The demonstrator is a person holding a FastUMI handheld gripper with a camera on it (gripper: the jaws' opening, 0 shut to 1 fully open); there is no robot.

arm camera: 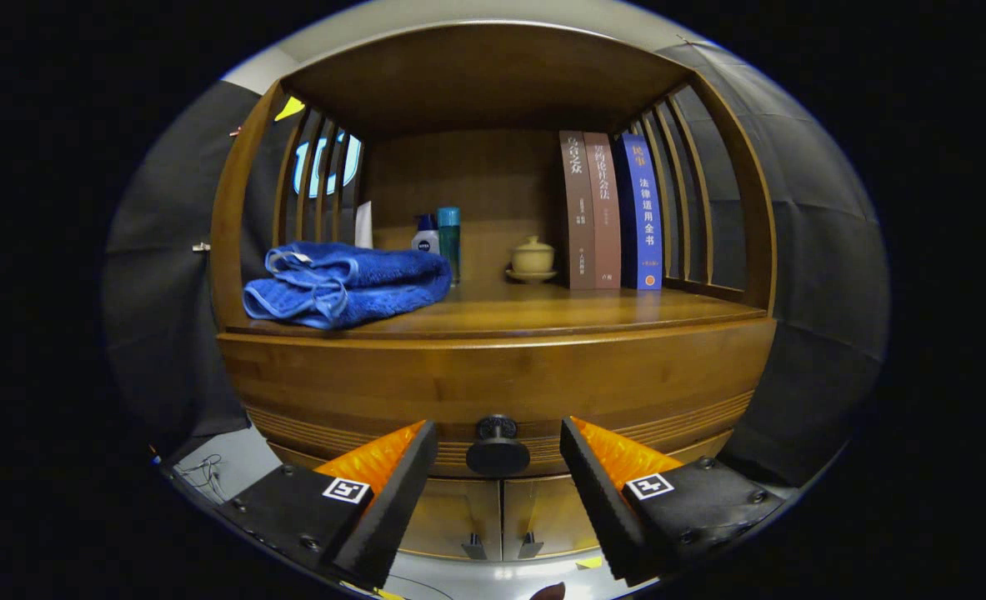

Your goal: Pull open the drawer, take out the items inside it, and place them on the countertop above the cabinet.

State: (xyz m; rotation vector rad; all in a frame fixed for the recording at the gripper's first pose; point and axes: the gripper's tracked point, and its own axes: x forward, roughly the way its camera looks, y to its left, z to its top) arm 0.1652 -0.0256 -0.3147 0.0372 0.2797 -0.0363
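Countertop with towel, books (upright), fingers flanking drawer knob

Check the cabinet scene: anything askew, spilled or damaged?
Nothing stands out. The blue towel lies folded on the countertop, books upright, drawer closed. The gripper is open, its fingers flanking the drawer knob.

The cabinet is smooth polished wood with a soft sheen, as is the counter. The drawer knob looks dark and matt. The towel is fluffy cloth. The teacup looks glazed ceramic, the books paper-covered.
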